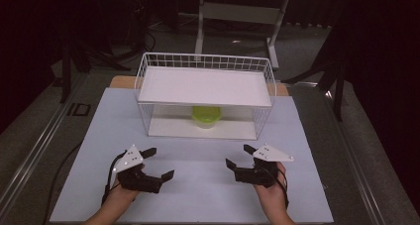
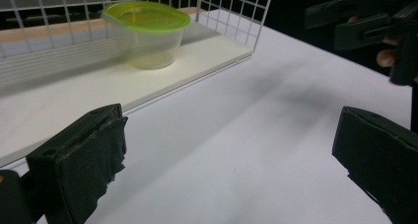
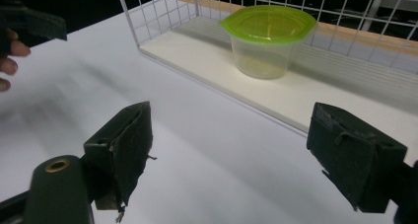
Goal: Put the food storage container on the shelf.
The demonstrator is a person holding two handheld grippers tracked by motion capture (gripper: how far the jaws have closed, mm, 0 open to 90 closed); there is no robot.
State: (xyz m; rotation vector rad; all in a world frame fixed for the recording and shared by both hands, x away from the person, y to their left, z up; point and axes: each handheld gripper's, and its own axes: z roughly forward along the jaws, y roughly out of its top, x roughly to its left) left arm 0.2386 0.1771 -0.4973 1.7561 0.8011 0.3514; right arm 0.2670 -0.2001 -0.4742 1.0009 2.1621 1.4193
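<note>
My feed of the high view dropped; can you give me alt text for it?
A clear container with a green lid sits on the lower shelf of a white wire rack. Nearer the camera, the left gripper and right gripper hover open above the white table, holding nothing.

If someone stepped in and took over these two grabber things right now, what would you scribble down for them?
Left gripper: open, holds nothing, over the white table sheet near its front left.
Right gripper: open, holds nothing, over the sheet near its front right.
Clear plastic tub with a lime-green lid: upright, lid on, on the lower white shelf of the white wire rack, under the upper shelf, about mid-width.
Done: nothing visibly handled; the tub is untouched.
Left: probably reach in through the rack's open front for the tub; both grippers are apart from it.
</note>
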